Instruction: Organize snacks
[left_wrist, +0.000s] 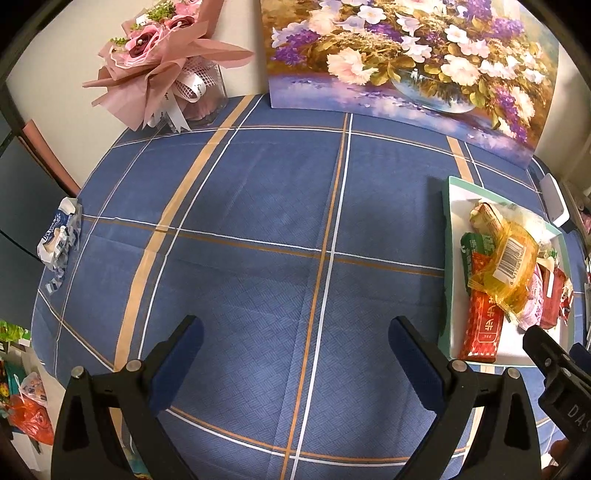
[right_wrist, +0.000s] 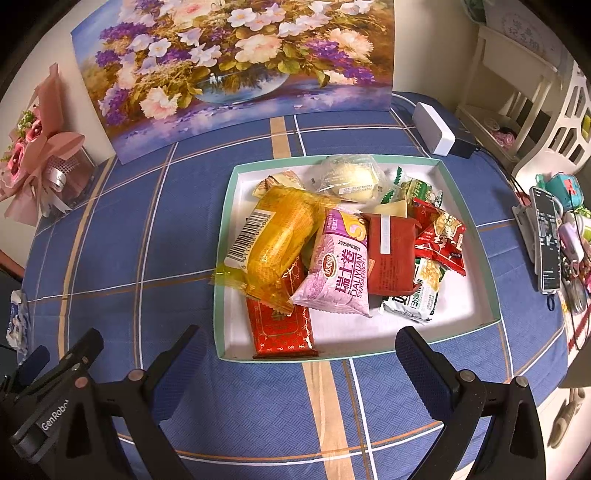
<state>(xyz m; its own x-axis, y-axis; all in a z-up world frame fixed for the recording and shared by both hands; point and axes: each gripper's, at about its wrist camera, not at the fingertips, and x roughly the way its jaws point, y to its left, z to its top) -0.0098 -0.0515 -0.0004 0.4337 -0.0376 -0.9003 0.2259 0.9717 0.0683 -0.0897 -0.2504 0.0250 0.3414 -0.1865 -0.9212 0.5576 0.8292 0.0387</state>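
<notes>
The blue plaid tablecloth (left_wrist: 258, 206) lay under both my tongs. The flower painting (right_wrist: 229, 62) stood at twelve o'clock. The green-rimmed tray (right_wrist: 221, 258) held the snacks: yellow cake packet (right_wrist: 280, 240) lying over the red bar (right_wrist: 280, 328), pink Swiss roll pack (right_wrist: 340, 269) touching its right. My left tongs (left_wrist: 295, 350) gaped wide, gripping nothing, tray at three o'clock. My right tongs (right_wrist: 299, 358) gaped likewise before the tray.

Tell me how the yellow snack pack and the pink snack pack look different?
The yellow snack pack is see-through and shows a barcode; the pink snack pack is opaque with big printed letters. The yellow one lies tilted at the box's left side, over a red packet; the pink one sits nearer the middle. Both are sealed and lie side by side in the shallow box.
</notes>
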